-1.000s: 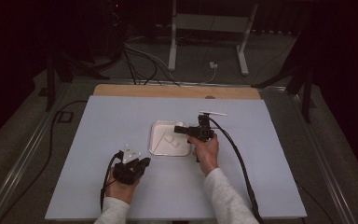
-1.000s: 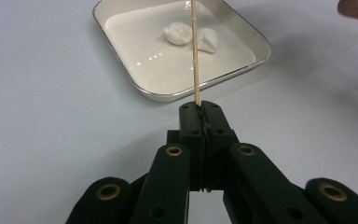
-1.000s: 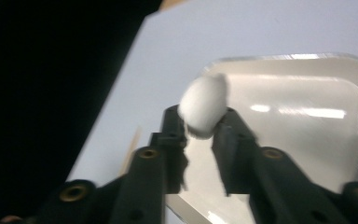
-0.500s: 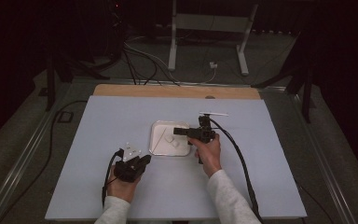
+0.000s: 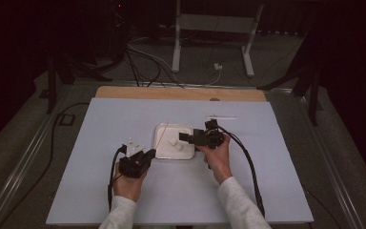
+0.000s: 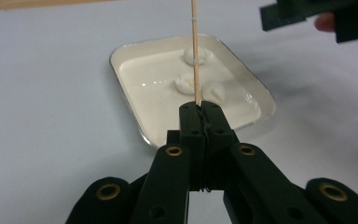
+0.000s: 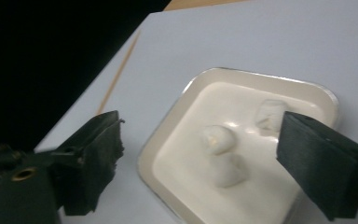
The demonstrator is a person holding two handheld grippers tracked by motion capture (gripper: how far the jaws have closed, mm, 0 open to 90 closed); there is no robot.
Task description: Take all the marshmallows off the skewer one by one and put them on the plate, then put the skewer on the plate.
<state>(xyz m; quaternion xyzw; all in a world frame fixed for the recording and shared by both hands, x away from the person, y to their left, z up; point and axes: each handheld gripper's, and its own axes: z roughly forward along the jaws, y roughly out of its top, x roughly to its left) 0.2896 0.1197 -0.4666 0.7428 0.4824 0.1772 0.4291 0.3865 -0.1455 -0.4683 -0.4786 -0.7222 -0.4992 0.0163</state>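
A dark room with cables and a metal stand on the floor lies behind a pale blue tabletop (image 5: pixel 100 191) with a wooden strip along its far edge. Near the middle of it sits a white tray (image 5: pixel 161 152), shallow and square with rounded corners, holding three small white lumps (image 6: pixel 212 92) that look soft — what they are made of cannot be told.

The left claw (image 6: pixel 199 108) rests low at the near left corner of the tray, its jaws pressed tight on the end of a thin wooden skewer (image 6: pixel 195 51). In the left gripper view the skewer runs straight away from the jaws, across the tray and over the lumps; whether it touches them cannot be told.

The right claw (image 7: pixel 198 154) hovers at the tray's right side with its jaws spread wide and nothing between them — in its own view the lumps lie in the gap between the two black pads (image 7: pixel 98 149). In that view a second skewer (image 7: pixel 119 70) lies flat on the tabletop beyond the tray. In the high view a thin white stick (image 5: pixel 220 117) lies farther back, apart from the tray.
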